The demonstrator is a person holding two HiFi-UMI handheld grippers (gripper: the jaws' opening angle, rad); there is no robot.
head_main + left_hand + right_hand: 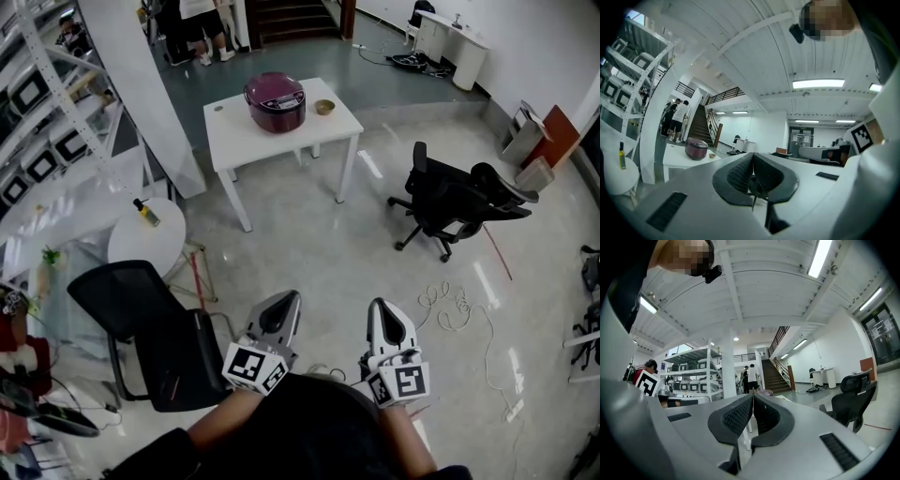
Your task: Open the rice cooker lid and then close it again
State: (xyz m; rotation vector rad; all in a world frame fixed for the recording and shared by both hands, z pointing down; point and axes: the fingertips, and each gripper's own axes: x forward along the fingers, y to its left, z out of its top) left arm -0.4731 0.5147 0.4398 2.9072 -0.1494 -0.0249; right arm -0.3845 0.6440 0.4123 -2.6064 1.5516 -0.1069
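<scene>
Left tool (pixel 284 302) and right tool (pixel 382 309), both clamped together on nothing, point at the round maroon rice cooker (pixel 276 101), far off at twelve o'clock.

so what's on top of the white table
A maroon rice cooker and a small bowl beside it. The cooker's lid is shut, so its inside is hidden.

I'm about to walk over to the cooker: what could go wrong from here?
A loose cable lies coiled on the floor ahead to the right; you could trip on the way to the white table. A small bowl sits close beside the rice cooker; a tool might knock it. The left tool and right tool are both shut; neither can grip until opened.
</scene>
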